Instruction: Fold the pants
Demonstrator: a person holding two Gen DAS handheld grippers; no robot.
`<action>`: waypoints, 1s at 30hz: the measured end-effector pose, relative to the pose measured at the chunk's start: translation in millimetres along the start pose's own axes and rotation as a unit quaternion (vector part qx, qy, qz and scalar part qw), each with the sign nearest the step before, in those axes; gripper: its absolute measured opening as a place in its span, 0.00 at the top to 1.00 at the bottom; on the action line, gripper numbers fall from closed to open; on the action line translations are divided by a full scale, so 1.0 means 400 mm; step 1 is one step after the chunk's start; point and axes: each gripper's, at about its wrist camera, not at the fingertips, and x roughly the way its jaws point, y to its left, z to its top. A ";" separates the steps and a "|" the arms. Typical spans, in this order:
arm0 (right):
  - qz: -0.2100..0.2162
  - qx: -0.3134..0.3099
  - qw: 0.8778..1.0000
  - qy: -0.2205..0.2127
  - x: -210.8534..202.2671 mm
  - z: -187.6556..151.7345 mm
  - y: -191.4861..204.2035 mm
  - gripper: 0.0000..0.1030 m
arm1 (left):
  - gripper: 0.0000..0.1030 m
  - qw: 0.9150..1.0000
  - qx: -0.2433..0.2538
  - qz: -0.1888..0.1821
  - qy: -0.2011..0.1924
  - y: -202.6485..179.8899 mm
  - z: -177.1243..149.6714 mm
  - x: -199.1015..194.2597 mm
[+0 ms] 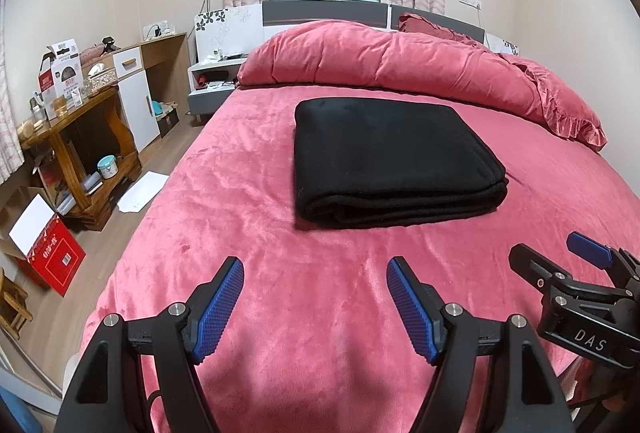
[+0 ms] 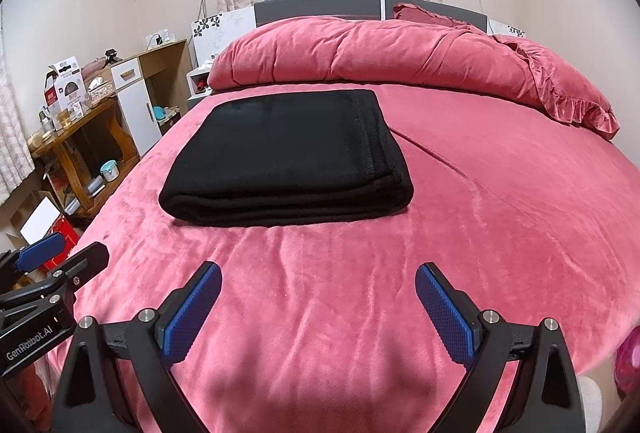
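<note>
Black pants (image 1: 384, 157) folded flat on pink bed (image 1: 280, 273).
Left gripper (image 1: 315, 307) and right gripper (image 2: 318, 313) both spread wide (holding nothing), short of the pants.

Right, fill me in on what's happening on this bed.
A person holds two sets of tongs above a pink bed. The black pants lie folded in a neat stack mid-bed, untouched. The left tongs and right tongs both hang open and empty, short of the stack. The folding looks done.
</note>
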 end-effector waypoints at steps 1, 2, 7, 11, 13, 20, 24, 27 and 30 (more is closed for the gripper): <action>0.000 0.000 1.000 0.000 0.001 -0.001 0.000 0.05 | 0.27 1.000 0.000 0.001 0.000 0.000 0.000 0.000; 0.000 0.000 1.000 0.000 0.002 -0.001 -0.001 0.05 | 0.27 1.000 0.001 0.000 0.000 0.000 0.000 0.000; 0.003 0.002 1.000 0.004 0.006 0.000 -0.006 0.05 | 0.27 1.000 0.000 0.000 0.001 0.001 -0.002 0.001; 0.003 0.004 1.000 0.005 0.007 0.000 -0.008 0.05 | 0.27 1.000 0.001 -0.001 0.002 0.001 -0.004 0.003; 0.003 0.005 1.000 0.006 0.008 -0.001 -0.008 0.05 | 0.27 1.000 0.001 -0.001 0.003 0.002 -0.005 0.005; 0.005 0.009 1.000 0.012 0.015 -0.002 -0.014 0.05 | 0.27 1.000 0.002 0.000 0.005 0.005 -0.007 0.007; 0.005 0.009 1.000 0.015 0.018 -0.003 -0.016 0.05 | 0.27 1.000 0.002 -0.002 0.005 0.008 -0.008 0.009; 0.006 0.007 1.000 0.016 0.018 -0.003 -0.016 0.05 | 0.27 1.000 0.003 -0.001 0.006 0.008 -0.008 0.009; 0.006 0.006 1.000 0.016 0.019 -0.003 -0.015 0.05 | 0.27 1.000 0.003 -0.001 0.009 0.011 -0.011 0.013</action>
